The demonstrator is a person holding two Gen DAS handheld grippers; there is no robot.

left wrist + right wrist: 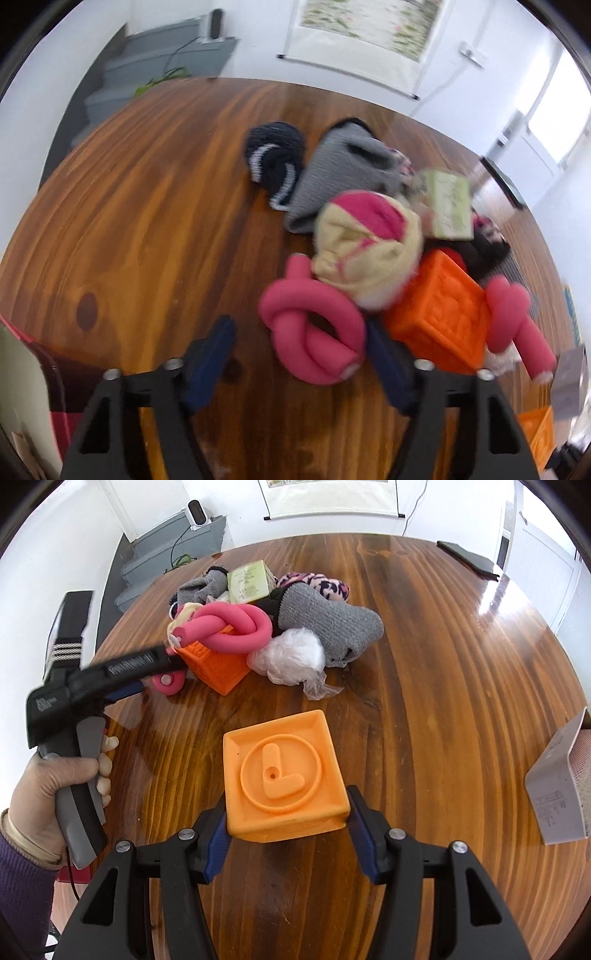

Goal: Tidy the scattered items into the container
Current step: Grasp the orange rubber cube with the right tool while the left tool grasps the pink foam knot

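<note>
Two pink knotted foam tubes lie in the pile; the nearer one [314, 343] sits between the left gripper's [299, 354] spread jaws. The right gripper [288, 823] pinches a pale orange rubber block [284, 775] above the wooden table [443, 701].

Both wrist cams tilted steeply down over bench [443, 664], close in. Shared: toy pile w/ pink foam knot [314, 332] [236, 627], seen from different sides.
</note>
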